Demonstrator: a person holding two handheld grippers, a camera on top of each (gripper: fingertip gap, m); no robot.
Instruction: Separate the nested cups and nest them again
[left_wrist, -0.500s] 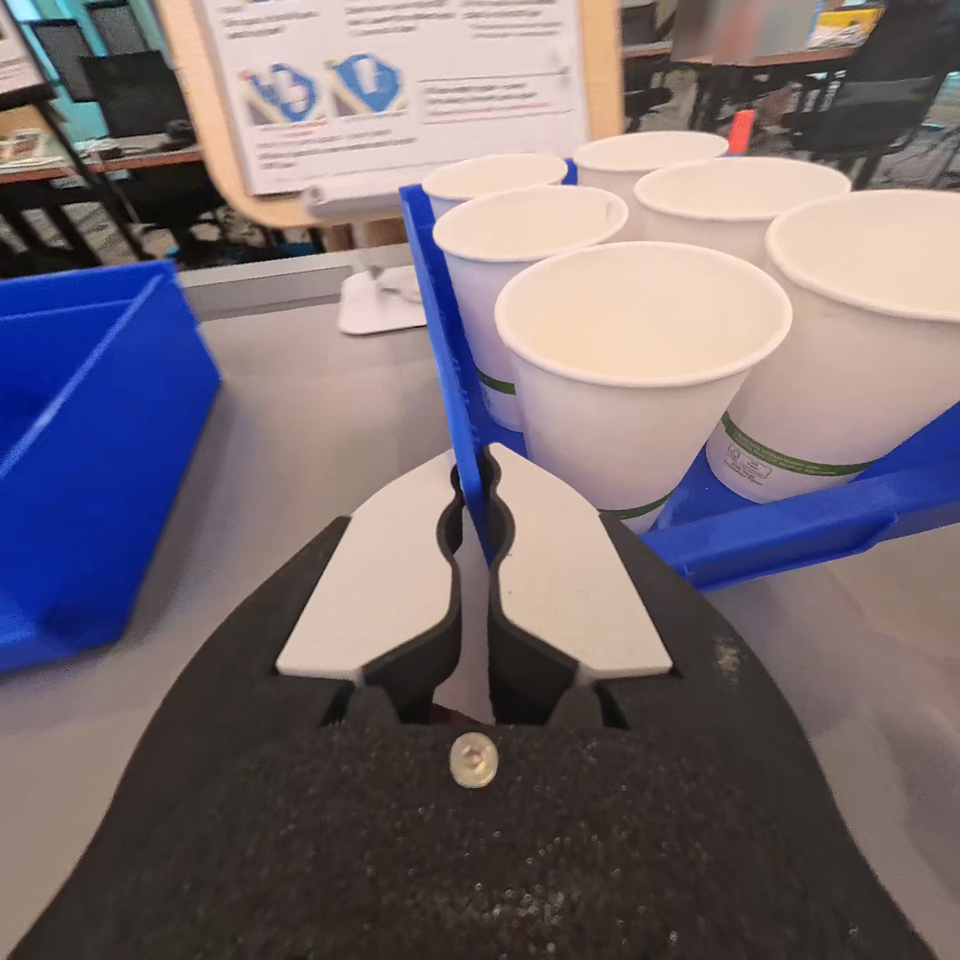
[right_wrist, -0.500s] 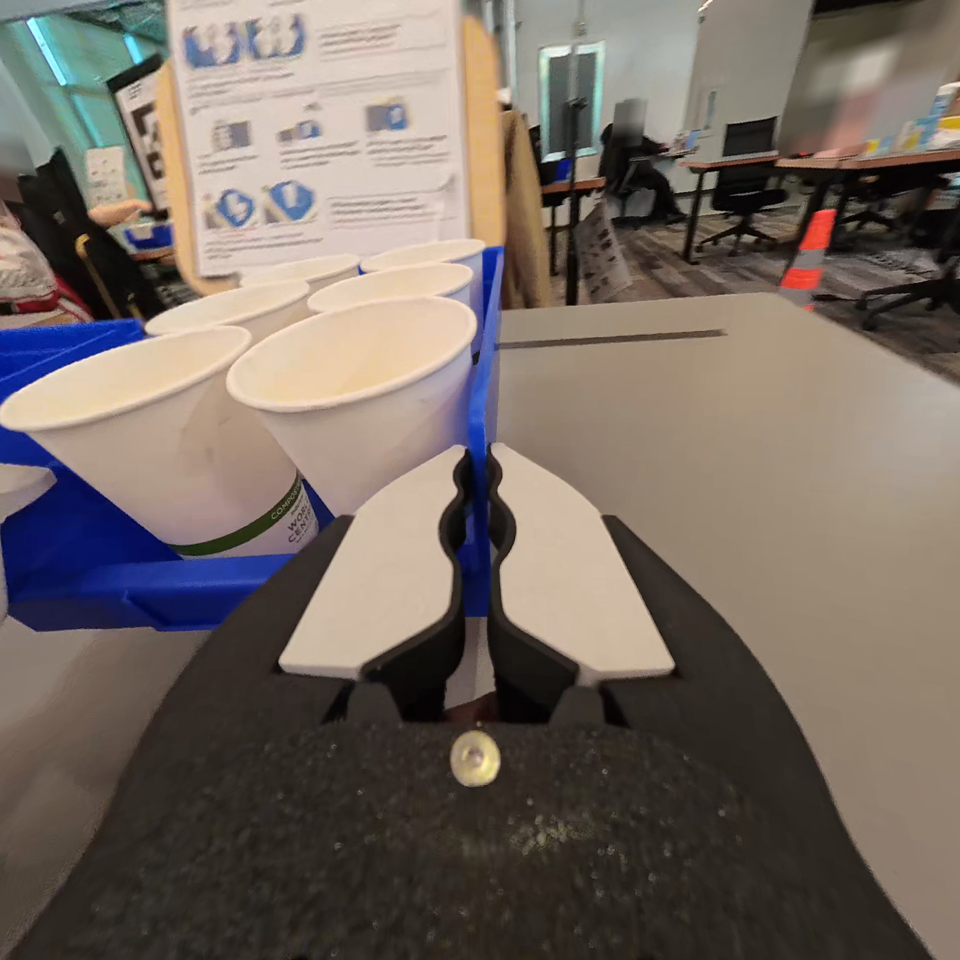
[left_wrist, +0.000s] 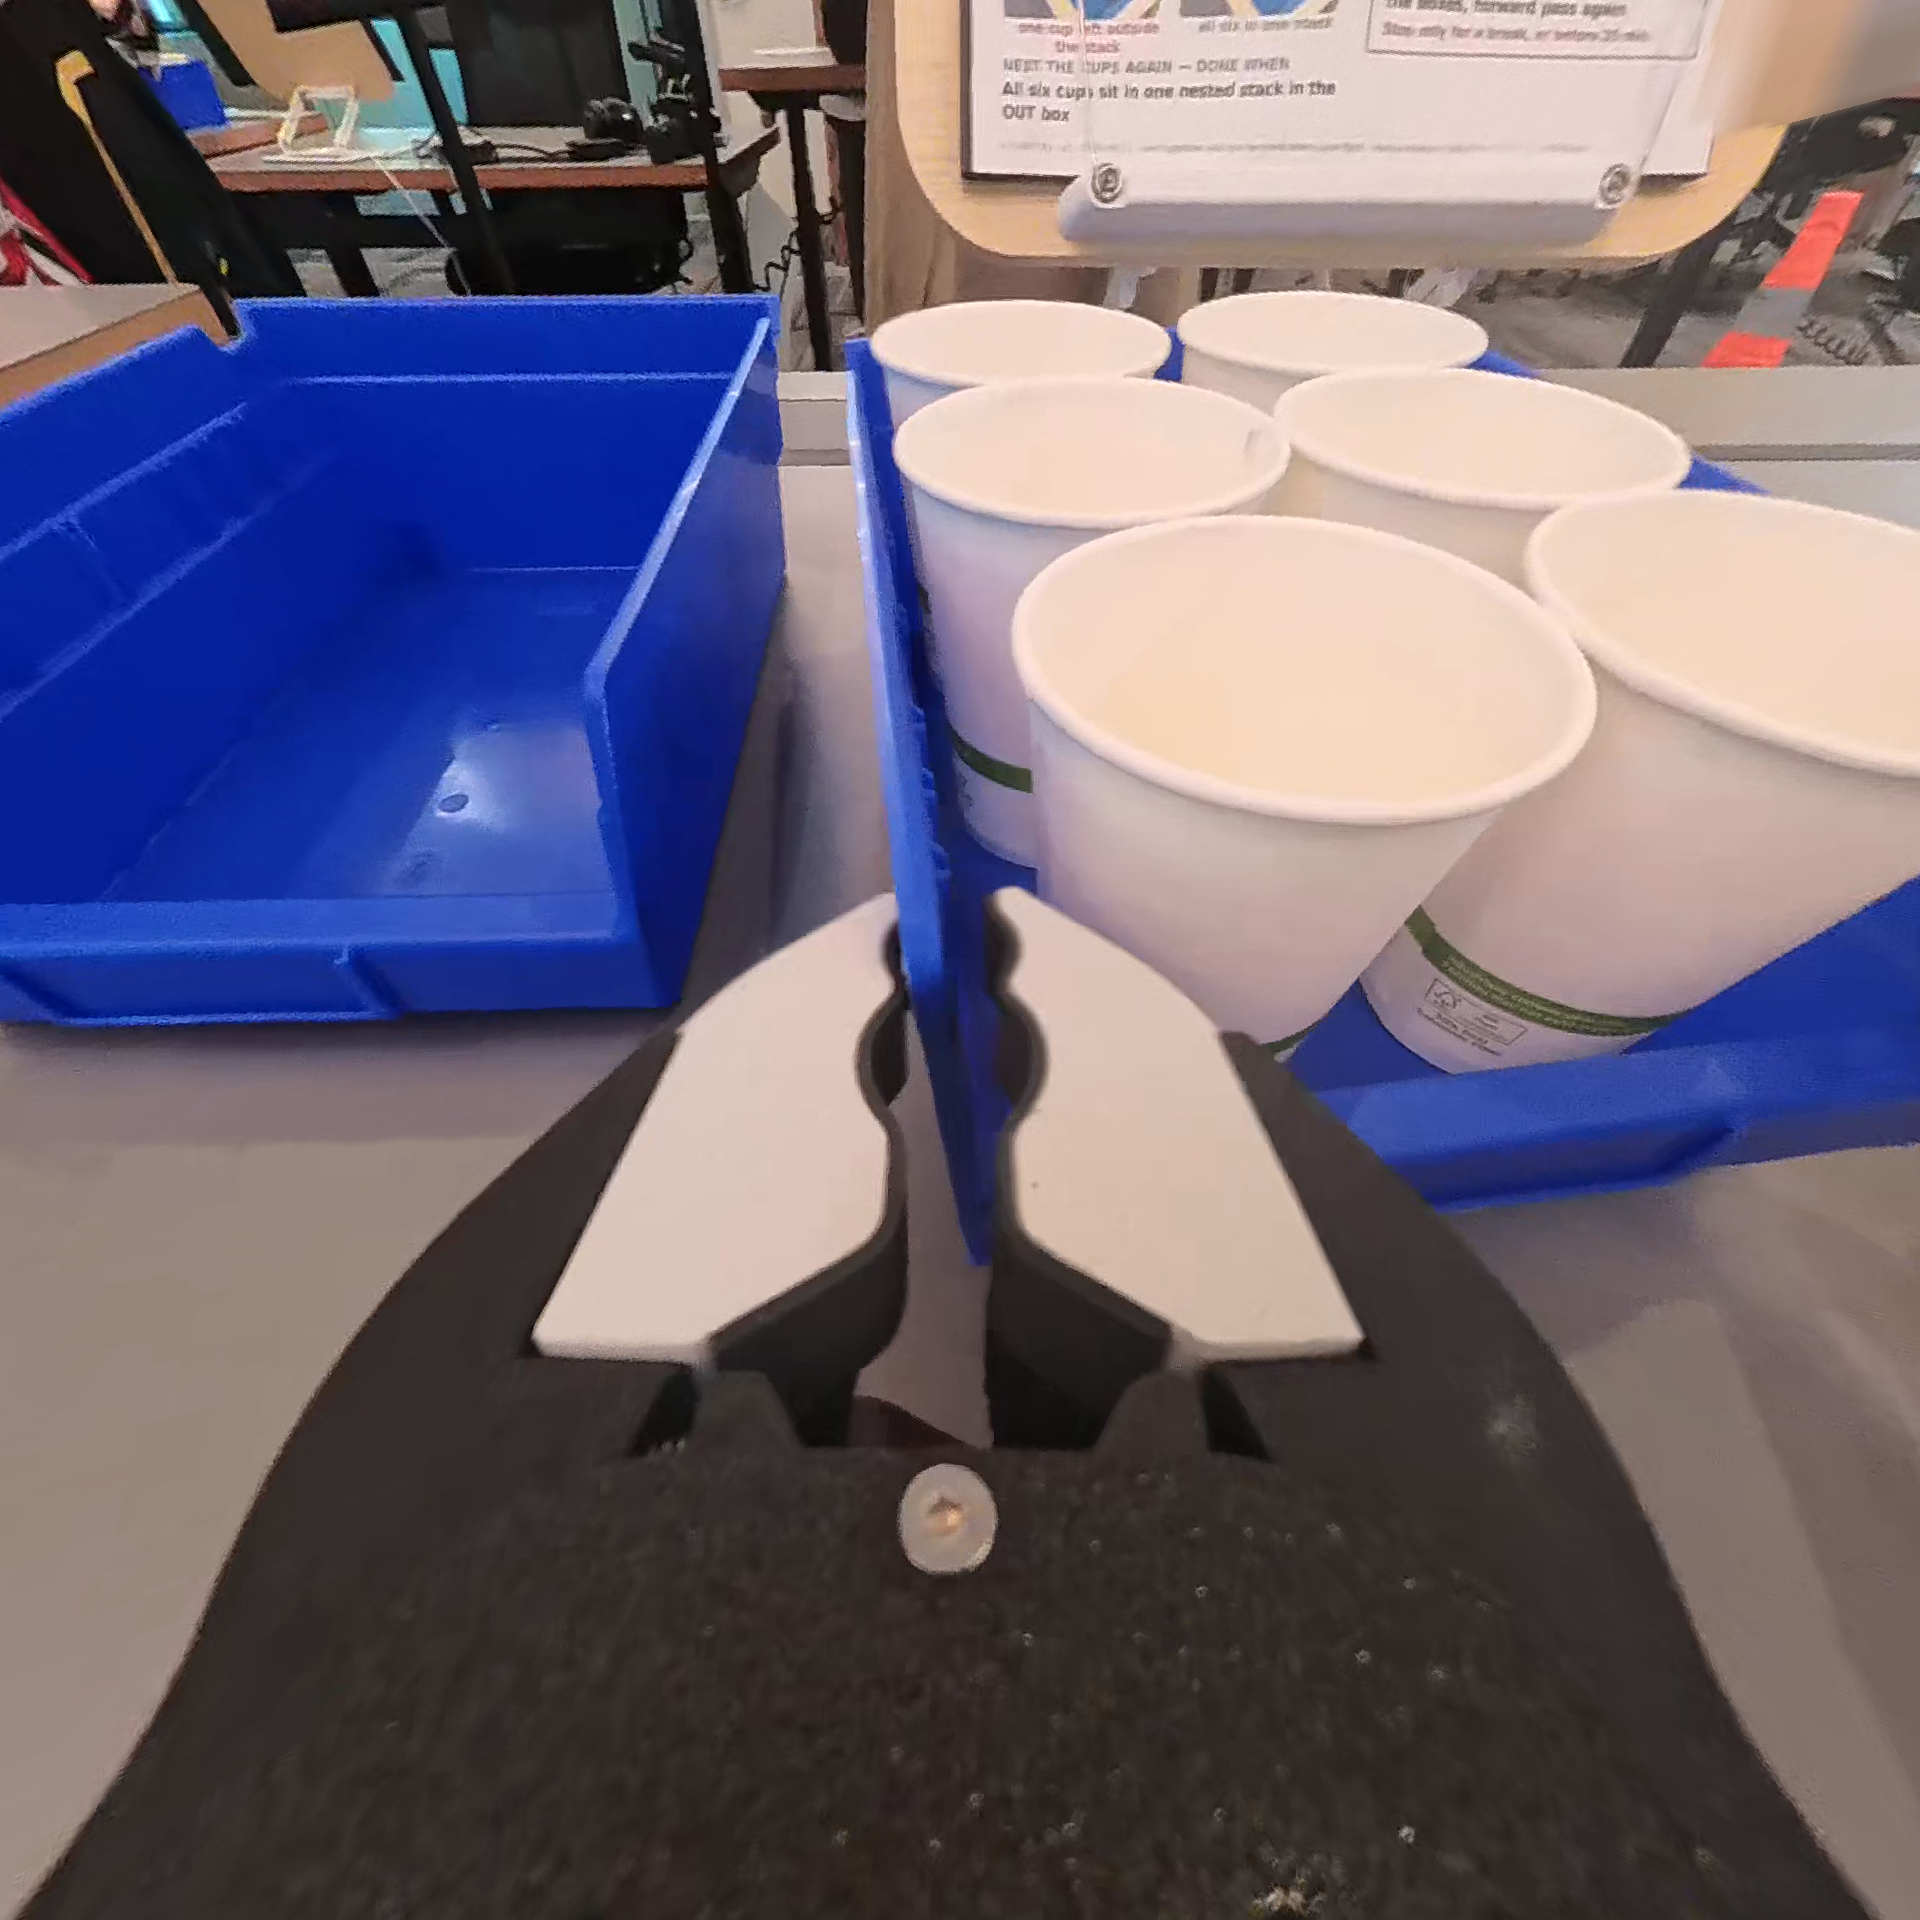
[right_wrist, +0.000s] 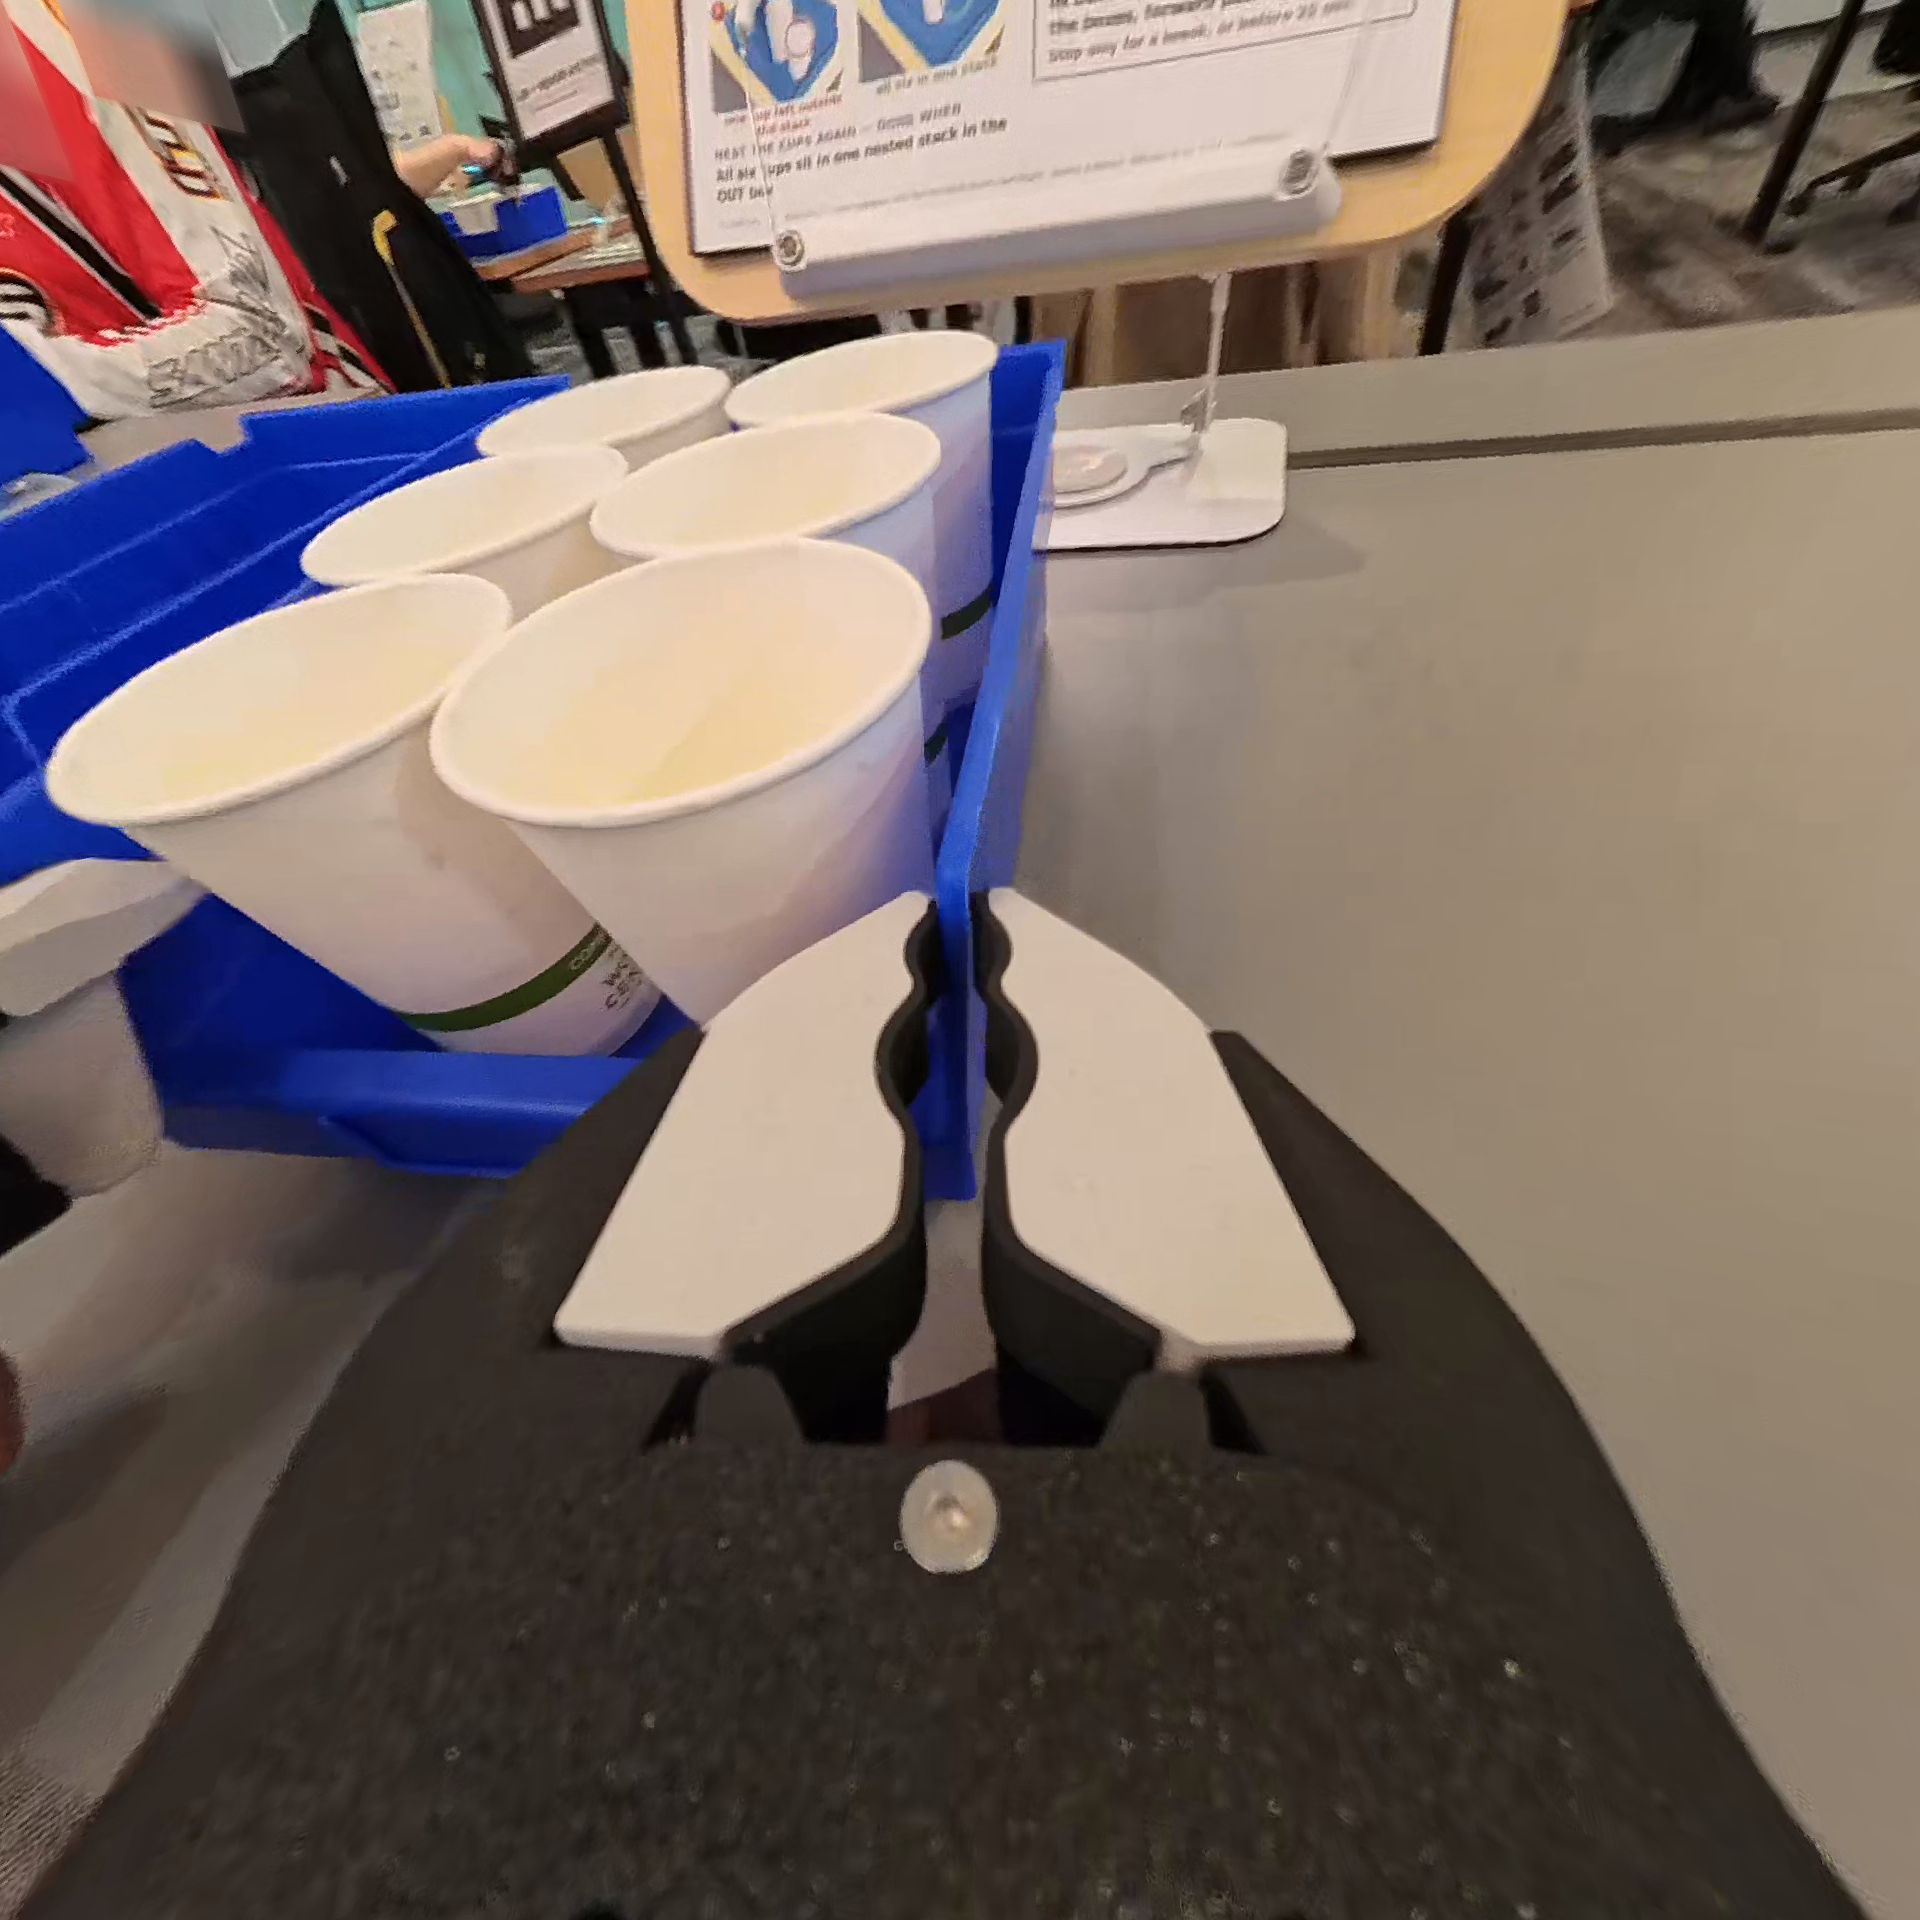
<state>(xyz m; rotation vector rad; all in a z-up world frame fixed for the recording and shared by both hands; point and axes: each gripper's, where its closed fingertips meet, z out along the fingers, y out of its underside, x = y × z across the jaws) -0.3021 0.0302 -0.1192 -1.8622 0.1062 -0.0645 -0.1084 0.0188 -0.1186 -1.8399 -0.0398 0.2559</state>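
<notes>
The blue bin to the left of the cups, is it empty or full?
Empty. The blue bin shows only its bare floor; all six paper cups stand in the other bin.

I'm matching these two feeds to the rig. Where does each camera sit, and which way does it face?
Left wrist view: on the left gripper, looking along its fingers, shut on the cup bin's left wall; empty blue bin beyond-left.
Right wrist view: on the right gripper, shut on that bin's right wall; grey table right.
Shared: six white cups, instruction board.
</notes>
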